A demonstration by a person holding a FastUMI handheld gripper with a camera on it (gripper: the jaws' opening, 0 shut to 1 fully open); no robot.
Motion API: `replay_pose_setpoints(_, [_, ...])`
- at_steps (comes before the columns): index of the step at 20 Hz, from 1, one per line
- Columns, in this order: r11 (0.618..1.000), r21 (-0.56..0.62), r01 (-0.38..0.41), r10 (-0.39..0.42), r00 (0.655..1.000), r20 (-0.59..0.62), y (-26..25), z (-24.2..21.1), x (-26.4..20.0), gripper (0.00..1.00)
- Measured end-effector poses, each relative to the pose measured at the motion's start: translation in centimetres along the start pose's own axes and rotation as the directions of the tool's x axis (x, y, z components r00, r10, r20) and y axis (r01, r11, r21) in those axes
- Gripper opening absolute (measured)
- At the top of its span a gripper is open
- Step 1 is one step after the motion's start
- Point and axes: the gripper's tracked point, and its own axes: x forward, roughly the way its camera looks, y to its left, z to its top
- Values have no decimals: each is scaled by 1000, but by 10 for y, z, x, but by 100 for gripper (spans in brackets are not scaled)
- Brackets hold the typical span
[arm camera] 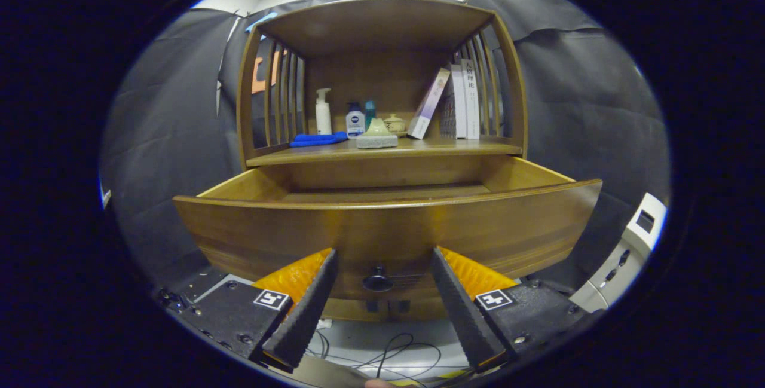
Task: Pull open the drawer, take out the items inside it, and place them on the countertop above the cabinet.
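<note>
Evidently the drawer (382, 220) already stands pulled out under the tabletop (382, 150), with the gripper (382, 259) backed off, its jaws spread either side of the knob (378, 280) and pinching nothing, free to reach inside, though the drawer's contents are hidden behind its front.

One wooden cabinet (382, 107) stands ahead with one drawer (388, 226) pulled out, and one dark knob (378, 281) shows on its front between the two spread fingers (308, 310) of the gripper (382, 268). On the surface (418, 147) I count three bottles: one white pump bottle (323, 112), one small white one (355, 121), one teal one (370, 110). Add one blue cloth (318, 139), one green sponge (377, 136), one small lidded jar (394, 124) and three books (457, 104).
</note>
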Motion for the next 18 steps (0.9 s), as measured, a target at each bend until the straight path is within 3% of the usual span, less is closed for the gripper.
replay_pose_setpoints(18, [1000, 11, -12, 12, 1000, 4, 0, 24, 42, 100])
